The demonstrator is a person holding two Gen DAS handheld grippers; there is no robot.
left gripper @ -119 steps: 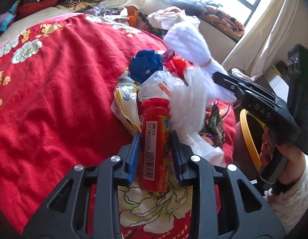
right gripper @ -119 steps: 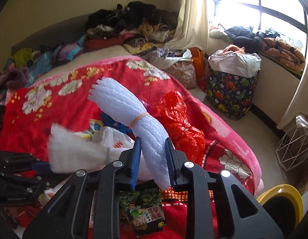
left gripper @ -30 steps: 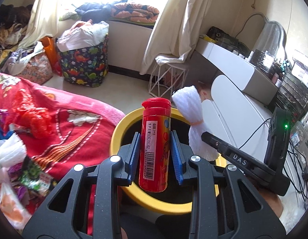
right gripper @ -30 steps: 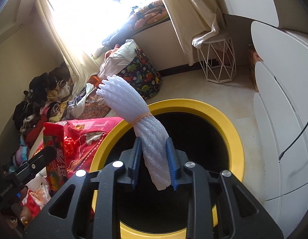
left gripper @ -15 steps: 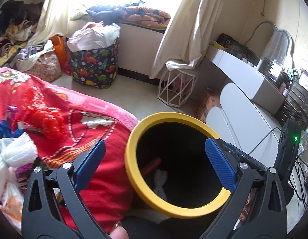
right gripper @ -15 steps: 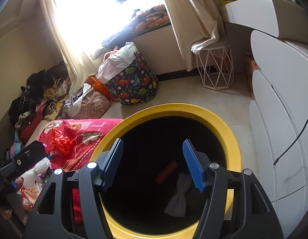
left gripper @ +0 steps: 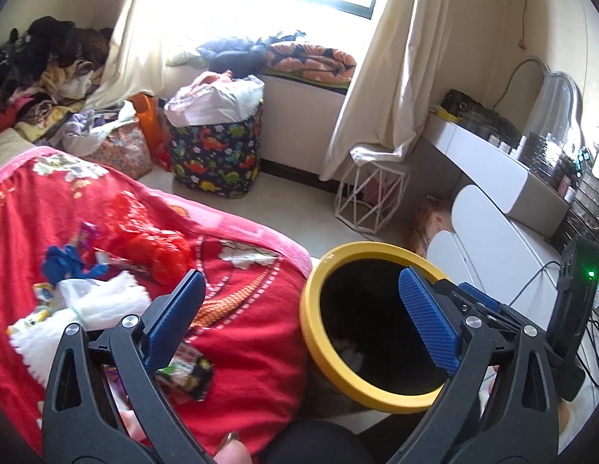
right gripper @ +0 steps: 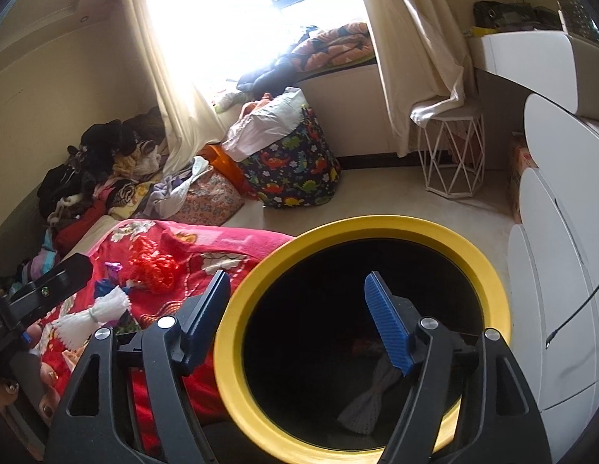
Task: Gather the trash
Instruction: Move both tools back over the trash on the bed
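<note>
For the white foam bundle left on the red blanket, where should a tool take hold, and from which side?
Grip the white foam bundle at its banded waist, its narrowest part, where both ends flare out. Come from above with the jaws across the waist. The left tool, open and empty, looks nearest.

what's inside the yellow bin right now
In the bin, a white foam bundle lies on the bottom, with something reddish beside it, too dark to identify. The rest of the inside is in shadow.
</note>
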